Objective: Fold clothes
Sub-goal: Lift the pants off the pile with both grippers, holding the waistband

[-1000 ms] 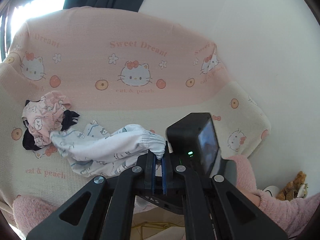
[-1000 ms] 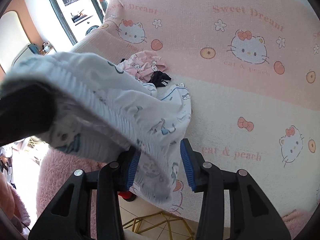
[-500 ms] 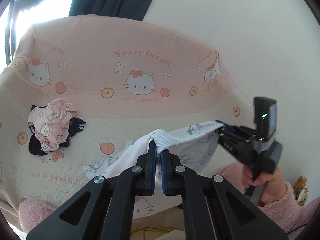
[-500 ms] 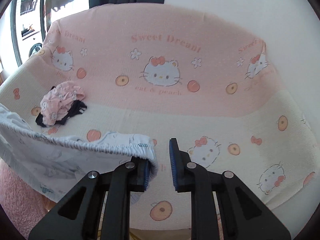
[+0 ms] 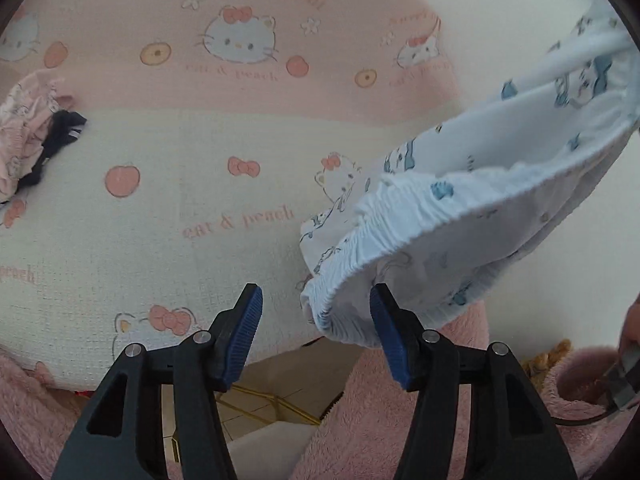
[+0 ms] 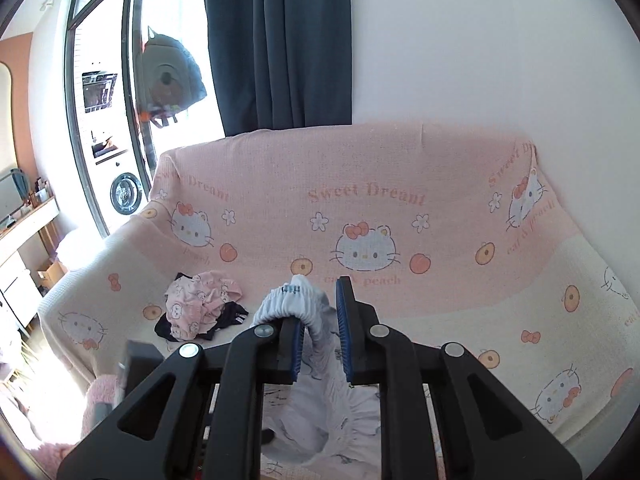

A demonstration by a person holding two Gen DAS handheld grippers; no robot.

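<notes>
1. Now the left gripper (image 5: 316,334) is opening, its jaws spread wide, with the white printed garment (image 5: 472,208) hanging free just beside its right pad.
2. Meanwhile the right gripper (image 6: 318,344) pinches that garment's elastic hem (image 6: 298,300), held above the pink sofa cover (image 6: 400,160).
3. Farther left on the seat lies a pile of pink and dark clothes (image 6: 200,308).

A second ago the left gripper (image 5: 316,330) was clamped on the gathered edge of the white printed garment (image 5: 472,216); now its fingers (image 5: 247,330) are opening, and the cloth's elastic edge lies against the right-hand one with no pinch. The right gripper (image 6: 318,338), wide apart a second ago with the cloth draped between, has narrowed onto a bunched fold and lifted it, so the garment now hangs from it, off the sofa cover (image 5: 168,184).
</notes>
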